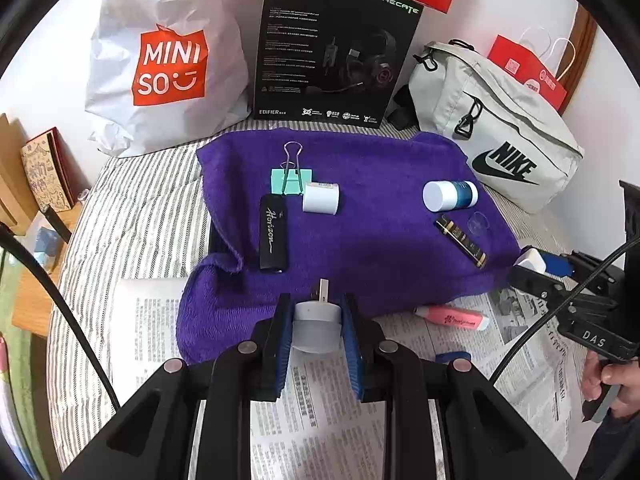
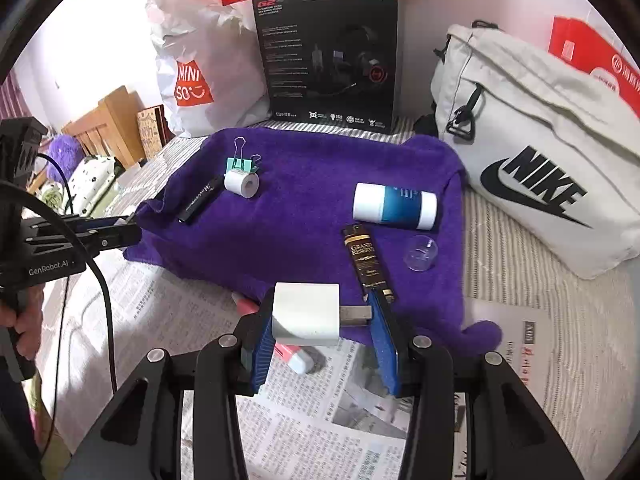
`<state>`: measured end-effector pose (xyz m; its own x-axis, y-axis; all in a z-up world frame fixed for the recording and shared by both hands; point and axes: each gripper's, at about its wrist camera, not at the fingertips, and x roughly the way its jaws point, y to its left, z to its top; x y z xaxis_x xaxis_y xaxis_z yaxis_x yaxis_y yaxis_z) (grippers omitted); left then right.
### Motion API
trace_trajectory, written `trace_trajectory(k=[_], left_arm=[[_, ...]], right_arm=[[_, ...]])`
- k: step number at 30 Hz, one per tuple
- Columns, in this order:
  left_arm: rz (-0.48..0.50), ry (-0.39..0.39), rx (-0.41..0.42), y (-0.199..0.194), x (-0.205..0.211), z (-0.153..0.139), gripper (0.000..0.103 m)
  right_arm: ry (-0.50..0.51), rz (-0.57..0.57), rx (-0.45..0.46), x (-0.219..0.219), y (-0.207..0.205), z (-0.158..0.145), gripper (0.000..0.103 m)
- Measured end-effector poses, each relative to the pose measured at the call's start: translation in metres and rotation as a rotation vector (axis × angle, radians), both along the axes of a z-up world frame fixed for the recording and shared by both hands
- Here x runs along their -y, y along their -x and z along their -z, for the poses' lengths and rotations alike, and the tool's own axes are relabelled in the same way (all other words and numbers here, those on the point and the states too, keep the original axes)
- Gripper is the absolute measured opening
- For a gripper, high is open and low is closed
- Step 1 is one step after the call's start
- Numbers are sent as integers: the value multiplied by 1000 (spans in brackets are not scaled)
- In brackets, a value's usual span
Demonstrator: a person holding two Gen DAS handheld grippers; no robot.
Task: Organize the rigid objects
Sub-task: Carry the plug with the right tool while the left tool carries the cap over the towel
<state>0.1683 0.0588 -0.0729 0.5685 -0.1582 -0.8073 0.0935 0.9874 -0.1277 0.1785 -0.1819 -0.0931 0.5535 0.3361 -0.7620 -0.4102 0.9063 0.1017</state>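
Even, bright daylight fills both fisheye views; shadows are soft, the white wall [image 1: 48,40] is nearly blown out, and edges curve into dark vignetted corners.

Two black sticks [image 1: 273,236] [image 1: 461,242], two white chargers [image 1: 318,322] [image 2: 306,312], one binder clip [image 1: 291,178].

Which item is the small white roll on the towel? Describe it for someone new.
Start at the purple towel in front of the black headset box. Near its back left sits a mint binder clip; the white roll touches it, right of the black Horizon stick. Only it is plain white, without a blue band.
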Motion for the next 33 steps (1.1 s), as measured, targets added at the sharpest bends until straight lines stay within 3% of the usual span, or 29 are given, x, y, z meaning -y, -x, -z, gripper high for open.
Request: trace_trajectory(k=[20, 33], left_arm=[[8, 15, -33, -37, 3, 9, 23], [9, -5, -58, -59, 2, 21, 23]], right_arm=[[-11, -8, -31, -22, -41, 16, 43], [4, -33, -128, -41, -70, 51, 44]])
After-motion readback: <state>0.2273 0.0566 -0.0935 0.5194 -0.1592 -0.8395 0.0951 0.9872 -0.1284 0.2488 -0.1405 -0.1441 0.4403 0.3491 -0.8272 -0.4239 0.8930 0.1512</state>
